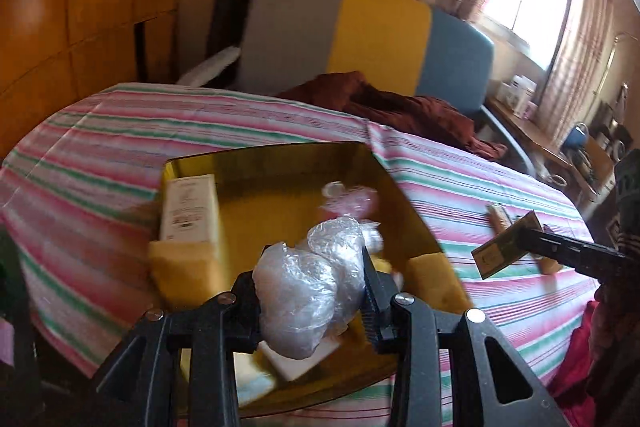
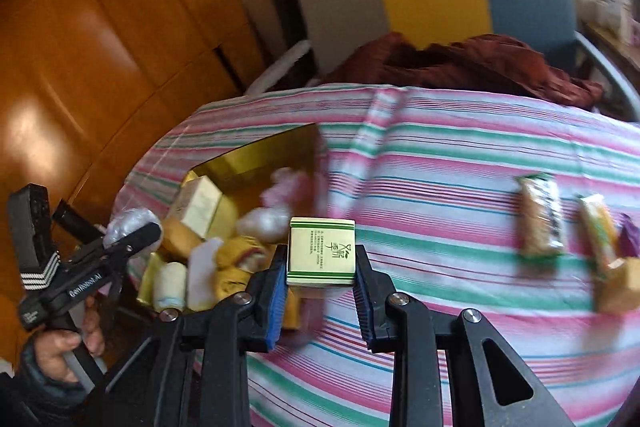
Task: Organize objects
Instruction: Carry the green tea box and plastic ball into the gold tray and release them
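My left gripper is shut on a crumpled clear plastic bag and holds it over the gold tray, which holds a cream box and several small packets. My right gripper is shut on a small cream box with green stripes, above the striped cloth just right of the tray. That box also shows at the right of the left wrist view. The left gripper with the bag shows at the left of the right wrist view.
The striped pink and green tablecloth covers the table. Snack bars and a small brown packet lie at the right. A chair with a dark red cloth stands behind the table. A wooden cabinet is on the left.
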Available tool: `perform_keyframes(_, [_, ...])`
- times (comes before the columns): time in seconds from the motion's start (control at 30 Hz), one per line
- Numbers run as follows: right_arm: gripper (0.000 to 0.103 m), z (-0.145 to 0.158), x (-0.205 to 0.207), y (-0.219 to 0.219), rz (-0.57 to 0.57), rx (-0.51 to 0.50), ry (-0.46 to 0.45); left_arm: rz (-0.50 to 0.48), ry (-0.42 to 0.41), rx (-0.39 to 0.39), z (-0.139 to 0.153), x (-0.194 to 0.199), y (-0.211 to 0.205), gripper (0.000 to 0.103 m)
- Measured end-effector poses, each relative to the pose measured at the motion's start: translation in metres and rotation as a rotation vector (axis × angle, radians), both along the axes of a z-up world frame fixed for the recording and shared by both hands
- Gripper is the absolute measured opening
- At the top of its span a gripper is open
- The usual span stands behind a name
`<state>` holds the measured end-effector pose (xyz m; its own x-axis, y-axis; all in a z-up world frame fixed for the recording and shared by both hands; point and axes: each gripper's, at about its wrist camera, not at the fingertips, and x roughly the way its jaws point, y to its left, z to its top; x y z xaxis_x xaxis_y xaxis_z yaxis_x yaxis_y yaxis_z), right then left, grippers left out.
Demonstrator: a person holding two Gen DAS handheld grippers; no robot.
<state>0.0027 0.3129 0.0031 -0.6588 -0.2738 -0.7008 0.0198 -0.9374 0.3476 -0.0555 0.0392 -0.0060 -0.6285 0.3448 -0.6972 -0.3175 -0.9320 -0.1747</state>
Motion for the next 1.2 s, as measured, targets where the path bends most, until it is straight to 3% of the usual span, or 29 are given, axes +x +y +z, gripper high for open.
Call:
perform_keyframes(0.33, [0.030, 0.008, -0.041, -0.039, 0.049, 0.044, -0.008, 0.014, -0.036, 0.051, -0.010, -0.012, -0.018, 0.037])
perform_keyframes(0.57, [0.030, 0.001, -0.063, -0.057, 0.063, 0.090, -0.025, 0.007, -0.035, 0.038, -0.012, -0.028, -0.013, 0.038])
perform_keyframes(0.7, [0.037, -0.013, -0.075, -0.064, 0.065, 0.114, -0.063, 0.014, -0.063, 0.028, -0.019, -0.039, -0.009, 0.046])
perform_keyframes(1.03, [0.040, -0.027, -0.063, -0.058, 0.031, 0.097, -0.088, 0.035, -0.100, 0.029, -0.032, -0.032, -0.011, 0.047])
perform_keyframes(1.2, [0.059, -0.020, -0.047, -0.060, 0.017, 0.093, -0.061, 0.050, -0.089, 0.012, -0.028, -0.017, -0.013, 0.048])
